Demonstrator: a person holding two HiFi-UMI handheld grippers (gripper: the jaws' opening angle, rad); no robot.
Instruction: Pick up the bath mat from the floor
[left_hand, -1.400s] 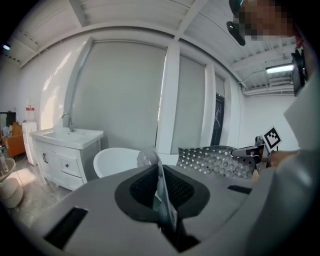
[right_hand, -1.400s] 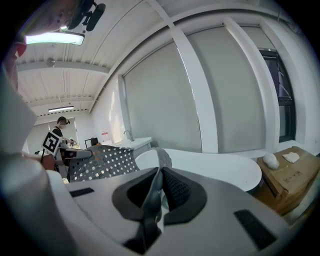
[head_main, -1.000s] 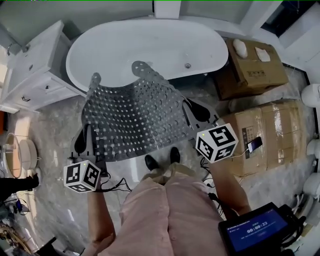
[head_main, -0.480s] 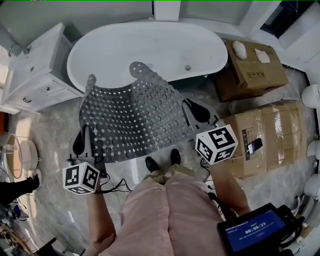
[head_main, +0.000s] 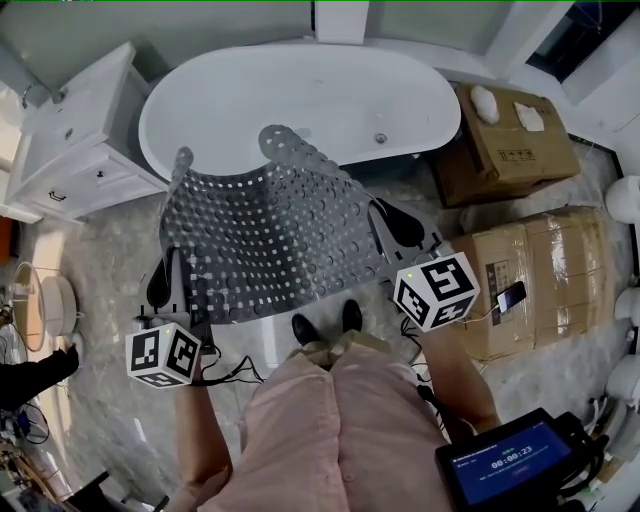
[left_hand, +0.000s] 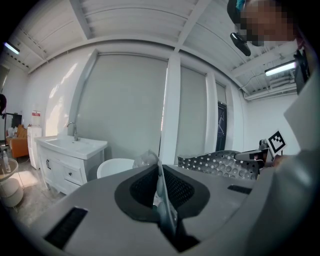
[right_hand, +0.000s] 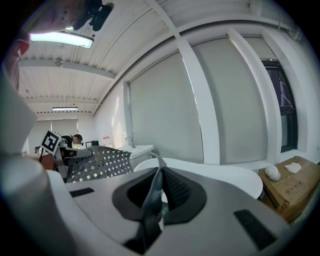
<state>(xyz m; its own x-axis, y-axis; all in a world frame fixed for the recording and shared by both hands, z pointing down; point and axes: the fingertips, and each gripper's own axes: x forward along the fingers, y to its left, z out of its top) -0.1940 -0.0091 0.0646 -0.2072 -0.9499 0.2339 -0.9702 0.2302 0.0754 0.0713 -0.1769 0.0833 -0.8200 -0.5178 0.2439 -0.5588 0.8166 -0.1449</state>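
1. The left gripper (left_hand: 159, 186) and right gripper (right_hand: 154, 192) were each pinched nearly shut on a near corner of the bath mat (head_main: 268, 238). It hung off the floor between them, its far edge reaching toward the bathtub (head_main: 300, 95).
2. Each grip caught only a thin edge, so the floppy mat's weight could have pulled a corner free.
3. The far edge might have snagged on the tub's rim.

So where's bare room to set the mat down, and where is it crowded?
Bare marble floor lies between the vanity and the left gripper; the bathtub basin looks empty too. The right side is crowded with cardboard boxes, and cables clutter the lower left. The held bath mat hides the floor beneath it.
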